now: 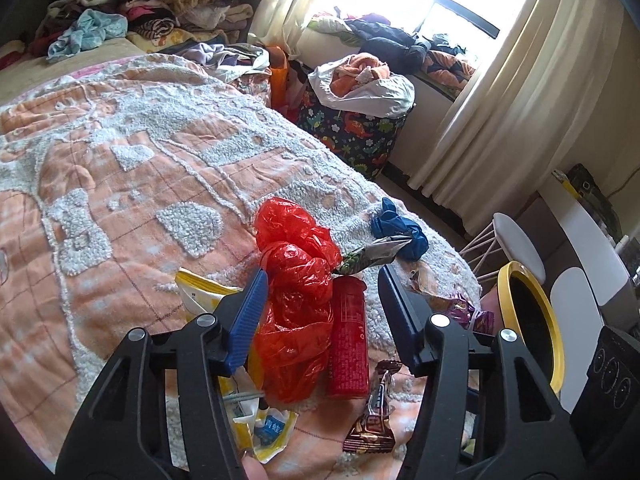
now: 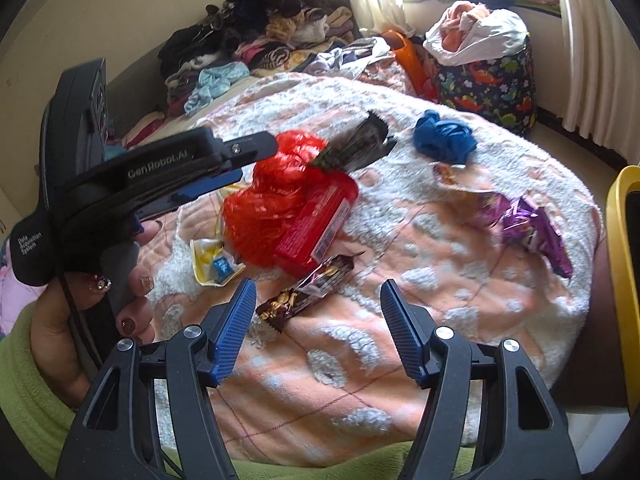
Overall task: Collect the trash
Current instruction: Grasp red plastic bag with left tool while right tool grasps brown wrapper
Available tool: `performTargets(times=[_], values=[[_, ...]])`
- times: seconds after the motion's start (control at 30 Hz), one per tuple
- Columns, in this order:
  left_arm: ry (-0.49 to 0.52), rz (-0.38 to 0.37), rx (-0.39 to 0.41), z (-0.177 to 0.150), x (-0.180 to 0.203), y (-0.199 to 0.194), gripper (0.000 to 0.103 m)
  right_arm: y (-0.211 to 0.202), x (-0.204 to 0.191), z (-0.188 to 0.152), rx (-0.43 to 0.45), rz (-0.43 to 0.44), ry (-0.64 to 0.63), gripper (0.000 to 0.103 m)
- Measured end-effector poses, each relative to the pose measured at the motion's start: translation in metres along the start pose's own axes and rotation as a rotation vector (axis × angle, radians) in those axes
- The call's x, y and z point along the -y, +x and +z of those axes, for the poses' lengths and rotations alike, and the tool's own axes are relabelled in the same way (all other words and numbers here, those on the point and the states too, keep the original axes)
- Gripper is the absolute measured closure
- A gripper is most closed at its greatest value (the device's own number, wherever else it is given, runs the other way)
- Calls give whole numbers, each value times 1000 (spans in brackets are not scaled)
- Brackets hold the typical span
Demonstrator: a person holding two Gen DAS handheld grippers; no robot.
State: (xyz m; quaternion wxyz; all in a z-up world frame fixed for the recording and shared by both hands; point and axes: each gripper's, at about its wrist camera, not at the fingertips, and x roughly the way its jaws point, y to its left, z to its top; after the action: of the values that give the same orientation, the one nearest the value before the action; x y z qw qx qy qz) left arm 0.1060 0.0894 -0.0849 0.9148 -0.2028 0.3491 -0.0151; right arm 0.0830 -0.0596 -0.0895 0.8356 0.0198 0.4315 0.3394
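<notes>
Left wrist view: your left gripper [image 1: 322,280] is wide open around the red plastic bag [image 1: 294,292] and red tube [image 1: 347,336] on the bed [image 1: 120,168], ready to pinch. Your right gripper [image 2: 318,296] waits open and empty near the brown wrapper [image 2: 306,288]. The yellow-rimmed bin [image 1: 532,320] sits close by.

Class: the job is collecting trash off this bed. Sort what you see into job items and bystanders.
Job items: red plastic bag, red tube, brown snack wrapper, purple wrapper, yellow-rimmed bin.

Bystanders: clothes pile, dinosaur-print hamper, curtains.
</notes>
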Motion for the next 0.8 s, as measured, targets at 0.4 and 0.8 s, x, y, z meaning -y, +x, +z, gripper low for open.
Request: performTargets(times=[0.4,0.8], values=[[-18,12,-48,-8,-8,15,57,35,7,0,-127,90,70,73],[24,75,-65,-14,-3,24,80,11,20,-10,-66,118,129,90]])
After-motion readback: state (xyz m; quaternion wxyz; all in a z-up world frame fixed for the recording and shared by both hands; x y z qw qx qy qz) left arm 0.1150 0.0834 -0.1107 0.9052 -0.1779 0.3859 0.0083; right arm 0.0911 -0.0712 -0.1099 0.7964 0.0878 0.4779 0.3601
